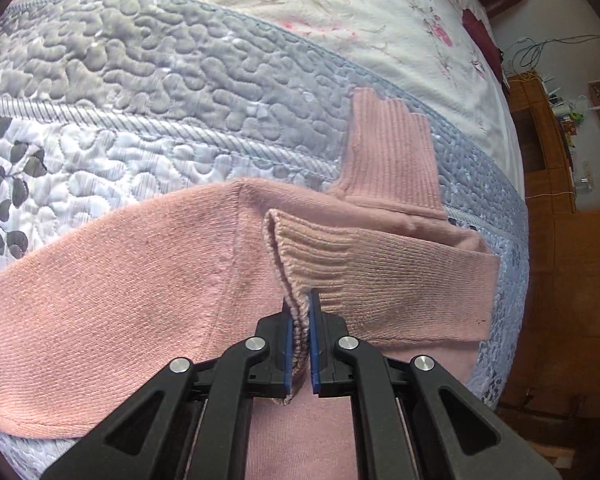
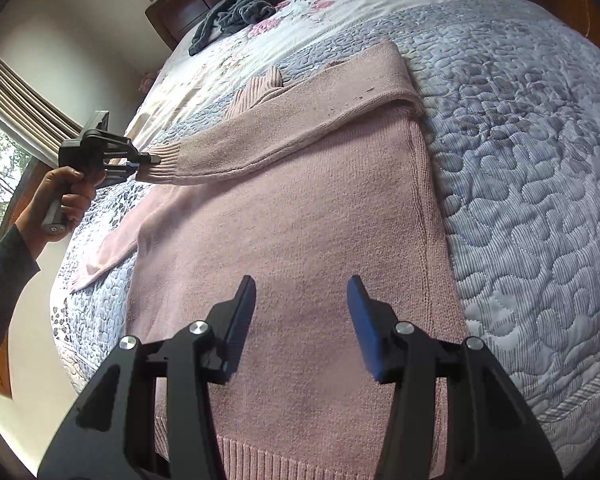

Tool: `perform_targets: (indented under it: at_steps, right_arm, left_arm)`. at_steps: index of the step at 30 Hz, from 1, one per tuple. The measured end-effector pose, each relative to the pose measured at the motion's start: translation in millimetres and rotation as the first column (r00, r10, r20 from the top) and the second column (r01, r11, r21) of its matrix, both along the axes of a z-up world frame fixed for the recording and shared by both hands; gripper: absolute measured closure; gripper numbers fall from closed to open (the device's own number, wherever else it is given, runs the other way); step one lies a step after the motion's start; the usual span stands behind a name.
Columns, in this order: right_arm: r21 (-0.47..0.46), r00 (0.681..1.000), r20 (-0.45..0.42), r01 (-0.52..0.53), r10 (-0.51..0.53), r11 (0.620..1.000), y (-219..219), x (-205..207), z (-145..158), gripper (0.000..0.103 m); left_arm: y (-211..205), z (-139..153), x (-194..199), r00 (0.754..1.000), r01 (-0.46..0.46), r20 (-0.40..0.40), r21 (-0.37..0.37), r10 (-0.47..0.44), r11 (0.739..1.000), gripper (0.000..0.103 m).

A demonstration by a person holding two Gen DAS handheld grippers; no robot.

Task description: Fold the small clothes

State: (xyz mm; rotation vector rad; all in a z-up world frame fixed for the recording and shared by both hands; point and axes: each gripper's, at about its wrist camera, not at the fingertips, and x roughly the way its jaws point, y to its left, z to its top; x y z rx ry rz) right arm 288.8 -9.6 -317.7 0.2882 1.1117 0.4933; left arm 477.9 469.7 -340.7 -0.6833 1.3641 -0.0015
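Observation:
A pink knit sweater (image 2: 300, 224) lies flat on the quilted bed. One sleeve (image 2: 268, 140) is drawn across its chest toward the left. My left gripper (image 1: 301, 308) is shut on that sleeve's ribbed cuff (image 1: 300, 264); in the right wrist view the same left gripper (image 2: 146, 160) shows at the left edge, held by a hand (image 2: 66, 192). The ribbed collar (image 1: 388, 152) points away from me. The other sleeve (image 2: 108, 248) lies stretched out to the lower left. My right gripper (image 2: 302, 284) hangs open over the sweater's lower body with nothing between its fingers.
A blue-grey quilt (image 2: 520, 160) covers the bed, with a floral sheet (image 2: 340, 4) beyond it. A dark grey garment (image 2: 236, 10) lies bunched near the headboard. The bed's edge drops to a wooden floor (image 1: 572, 280) on one side; a window and curtain (image 2: 16, 92) stand on the other.

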Motion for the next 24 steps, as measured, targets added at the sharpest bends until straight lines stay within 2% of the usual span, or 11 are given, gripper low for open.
perform_targets:
  at_steps: [5, 8, 10, 11, 13, 15, 17, 18, 20, 22, 24]
  right_arm:
    - [-0.013, 1.0, 0.001, -0.003, 0.003, 1.0, 2, 0, 0, 0.055]
    - [-0.021, 1.0, -0.001, -0.005, 0.005, 1.0, 1, 2, -2, 0.055]
    - [-0.025, 1.0, -0.007, -0.005, 0.005, 1.0, 2, 3, -5, 0.055]
    - [-0.023, 1.0, -0.012, -0.006, 0.006, 1.0, 3, 4, -6, 0.055]
    - [-0.018, 1.0, -0.009, -0.011, 0.011, 1.0, 6, 2, -4, 0.055]
    - [-0.012, 1.0, -0.001, -0.019, 0.019, 1.0, 11, 0, -2, 0.055]
    - [-0.006, 1.0, -0.003, -0.029, 0.029, 1.0, 17, -1, -1, 0.055]
    - [-0.007, 0.999, -0.006, -0.035, 0.035, 0.999, 21, -2, -2, 0.055]
    - [-0.007, 0.999, -0.014, -0.045, 0.045, 0.999, 29, -3, -1, 0.055]
    - [-0.007, 0.998, -0.011, -0.057, 0.057, 0.998, 35, -5, 4, 0.055]
    - [-0.016, 0.997, -0.005, -0.073, 0.073, 0.997, 41, -8, 10, 0.055]
  left_arm:
    - [18, -47, -7, 0.997, -0.055, -0.063, -0.022, 0.053, 0.998, 0.097]
    - [17, -58, -11, 0.997, -0.05, -0.062, -0.034, 0.048, 0.998, 0.097]
    - [18, -52, -11, 0.998, -0.049, -0.039, -0.004, 0.049, 0.999, 0.091]
    - [19, -43, -13, 0.998, -0.06, -0.023, 0.044, 0.061, 0.997, 0.088]
    - [15, -19, -19, 0.997, -0.061, 0.046, 0.133, 0.056, 0.989, 0.063]
    - [5, -1, -28, 0.992, -0.035, 0.125, 0.084, 0.024, 0.996, 0.056]
    - [-8, -1, -32, 0.988, 0.0, 0.152, 0.009, -0.001, 1.0, 0.053]
    - [-14, -8, -32, 0.989, 0.013, 0.149, -0.023, -0.009, 1.0, 0.051]
    - [-22, -29, -30, 0.995, 0.012, 0.099, -0.005, -0.011, 1.0, 0.051]
    - [-18, -47, -29, 0.997, -0.015, 0.072, 0.0, 0.014, 1.0, 0.06]
    - [-5, -47, -38, 0.993, -0.062, 0.097, -0.046, 0.067, 0.997, 0.064]
